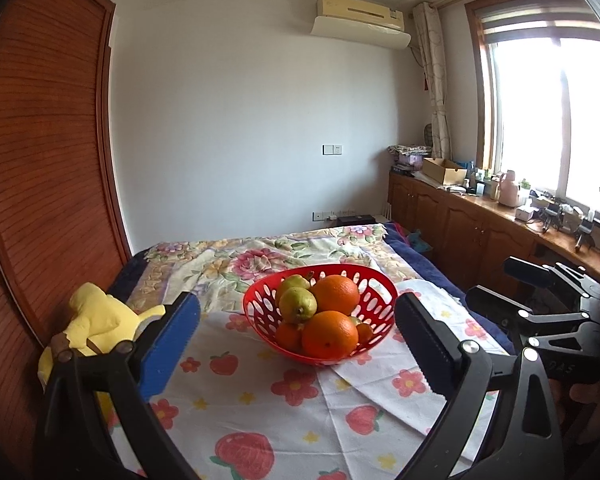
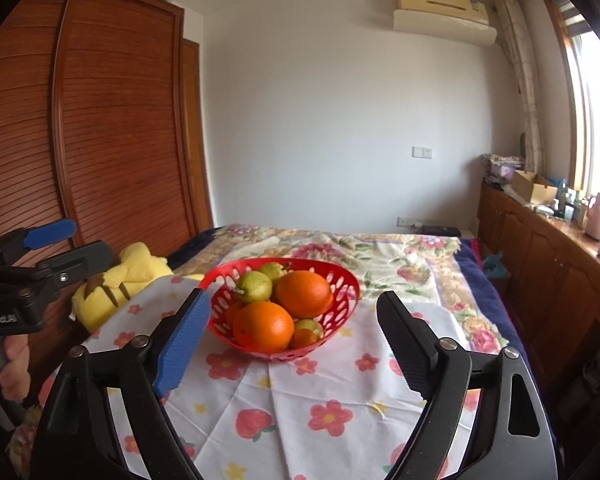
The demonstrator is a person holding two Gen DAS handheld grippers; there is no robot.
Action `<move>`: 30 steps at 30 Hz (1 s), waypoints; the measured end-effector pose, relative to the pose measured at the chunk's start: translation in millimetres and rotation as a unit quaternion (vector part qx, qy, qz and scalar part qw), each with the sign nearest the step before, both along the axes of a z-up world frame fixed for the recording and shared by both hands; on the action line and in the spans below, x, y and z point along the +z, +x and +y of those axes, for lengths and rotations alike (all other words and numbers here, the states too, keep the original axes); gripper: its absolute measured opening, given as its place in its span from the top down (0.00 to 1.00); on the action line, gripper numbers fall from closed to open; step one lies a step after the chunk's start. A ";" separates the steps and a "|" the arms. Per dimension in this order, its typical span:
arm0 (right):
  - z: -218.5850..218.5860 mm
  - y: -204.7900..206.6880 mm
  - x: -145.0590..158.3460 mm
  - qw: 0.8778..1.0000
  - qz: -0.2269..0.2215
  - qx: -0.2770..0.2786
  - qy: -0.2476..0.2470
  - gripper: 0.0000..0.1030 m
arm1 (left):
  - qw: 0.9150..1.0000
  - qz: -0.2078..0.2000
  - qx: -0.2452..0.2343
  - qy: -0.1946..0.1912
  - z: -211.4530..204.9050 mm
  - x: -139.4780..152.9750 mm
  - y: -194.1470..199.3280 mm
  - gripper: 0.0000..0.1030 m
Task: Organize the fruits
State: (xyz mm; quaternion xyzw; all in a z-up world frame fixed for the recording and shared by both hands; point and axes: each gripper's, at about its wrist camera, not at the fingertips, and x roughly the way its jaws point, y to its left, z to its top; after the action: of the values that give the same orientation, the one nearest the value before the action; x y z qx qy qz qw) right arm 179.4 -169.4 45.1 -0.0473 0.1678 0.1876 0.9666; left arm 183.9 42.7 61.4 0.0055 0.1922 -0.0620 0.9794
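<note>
A red perforated basket (image 1: 256,300) (image 2: 350,284) sits on a flower-print cloth (image 1: 260,400) over the bed. It holds two large oranges (image 1: 330,334) (image 2: 262,326), two green pears (image 1: 298,304) (image 2: 254,286) and a few small orange and green fruits (image 2: 305,337). My left gripper (image 1: 298,300) is open just short of the basket, with nothing between its fingers. My right gripper (image 2: 294,298) is open too, in front of the basket and empty. Each gripper shows at the edge of the other's view, the right gripper (image 1: 508,284) to the right and the left gripper (image 2: 80,242) to the left.
A yellow plush toy (image 1: 96,320) (image 2: 116,292) lies left of the basket, by the wooden wardrobe (image 2: 120,140). A low wooden cabinet (image 1: 480,228) with clutter runs under the window on the right. A flowered blanket (image 1: 260,256) covers the bed behind the basket.
</note>
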 end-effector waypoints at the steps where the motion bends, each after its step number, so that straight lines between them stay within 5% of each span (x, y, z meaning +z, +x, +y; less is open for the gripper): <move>1: -1.7 -0.5 0.7 1.000 0.001 -0.004 0.001 0.14 | 1.000 0.003 0.000 -0.003 0.9 -1.0 -2.0 0.04; 30: -26.1 -40.6 -15.7 0.999 0.013 -0.043 0.001 0.14 | 0.999 0.048 0.021 -0.007 10.9 -39.0 -30.6 0.04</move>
State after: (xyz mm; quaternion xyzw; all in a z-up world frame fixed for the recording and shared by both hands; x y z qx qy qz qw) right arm 138.8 -195.5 29.4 -0.0367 0.1820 0.1471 0.9715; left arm 153.3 53.5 22.4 -0.0086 0.2387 -0.0431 0.9701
